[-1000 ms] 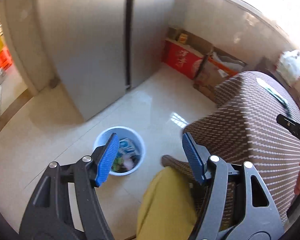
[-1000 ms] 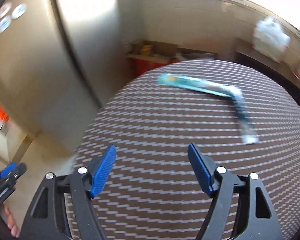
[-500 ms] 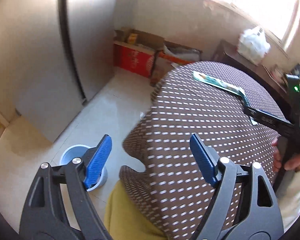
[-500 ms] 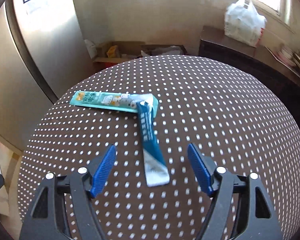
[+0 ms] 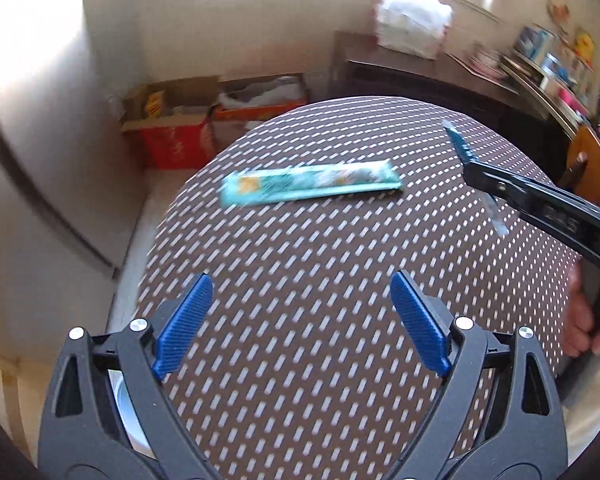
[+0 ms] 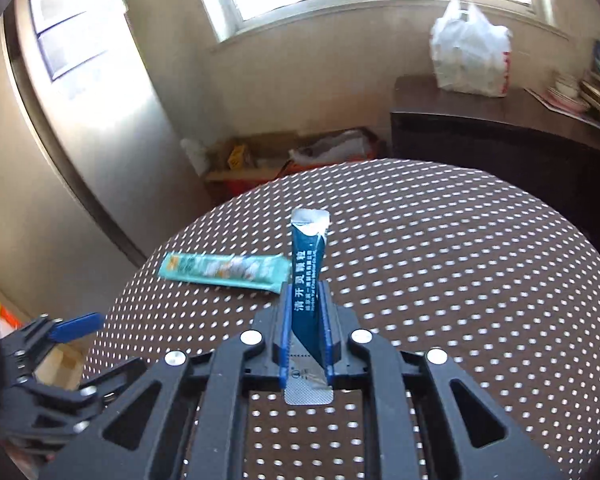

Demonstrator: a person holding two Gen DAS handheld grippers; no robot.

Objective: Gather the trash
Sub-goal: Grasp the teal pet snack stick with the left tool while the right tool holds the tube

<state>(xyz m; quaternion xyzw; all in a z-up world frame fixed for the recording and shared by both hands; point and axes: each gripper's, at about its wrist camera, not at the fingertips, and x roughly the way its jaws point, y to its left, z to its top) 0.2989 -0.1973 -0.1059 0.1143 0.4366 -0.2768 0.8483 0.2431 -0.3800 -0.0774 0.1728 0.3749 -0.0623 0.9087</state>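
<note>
R gripper (image 6: 306,320) jaws just closed on dark sachet (image 6: 306,280), lifted off table (image 6: 460,280). L gripper (image 5: 300,328) jaws just opening, wide, empty; teal wrapper (image 5: 312,186) lies ahead on table. Risk: thin sachet slips from the pinch.

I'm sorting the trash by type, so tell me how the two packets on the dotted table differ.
The dark blue sachet is clamped in the right hand-held gripper, whose jaws have just closed on it; the light teal wrapper lies flat on the dotted tablecloth. The sachet is narrower and darker, with white lettering and a torn silver end; the wrapper is wider and paler, with orange print. Both are long, flat strip packets.
</note>
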